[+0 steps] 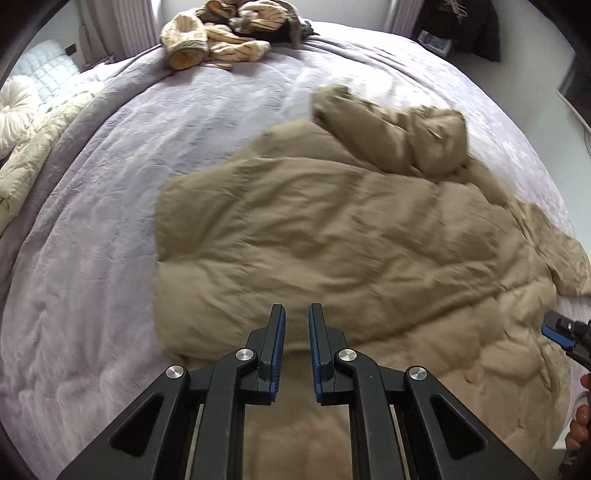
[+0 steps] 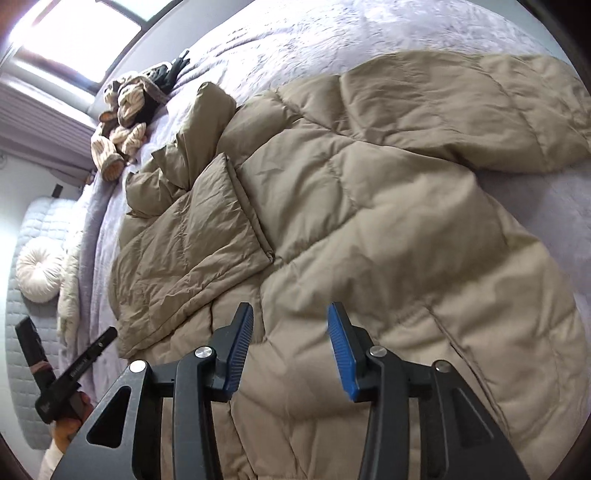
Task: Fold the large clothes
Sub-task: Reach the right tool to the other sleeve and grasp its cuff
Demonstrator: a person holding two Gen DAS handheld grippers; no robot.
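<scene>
A large tan puffer jacket (image 1: 332, 229) lies spread on the lavender bed cover (image 1: 110, 221), with one panel folded over its body. In the right wrist view the jacket (image 2: 369, 221) fills the frame, a folded flap at its left and a sleeve reaching to the upper right. My left gripper (image 1: 296, 314) hovers over the jacket's near edge, jaws slightly apart and empty. My right gripper (image 2: 291, 325) hovers above the jacket's lower part, jaws wide open and empty. The right gripper's tip also shows at the right edge of the left wrist view (image 1: 561, 330).
A pile of cream striped and dark clothes (image 1: 225, 33) sits at the far edge of the bed. A round white cushion (image 1: 14, 107) and a cream quilt (image 1: 29, 162) lie at the left. The left gripper's body (image 2: 66, 373) shows at the lower left of the right wrist view.
</scene>
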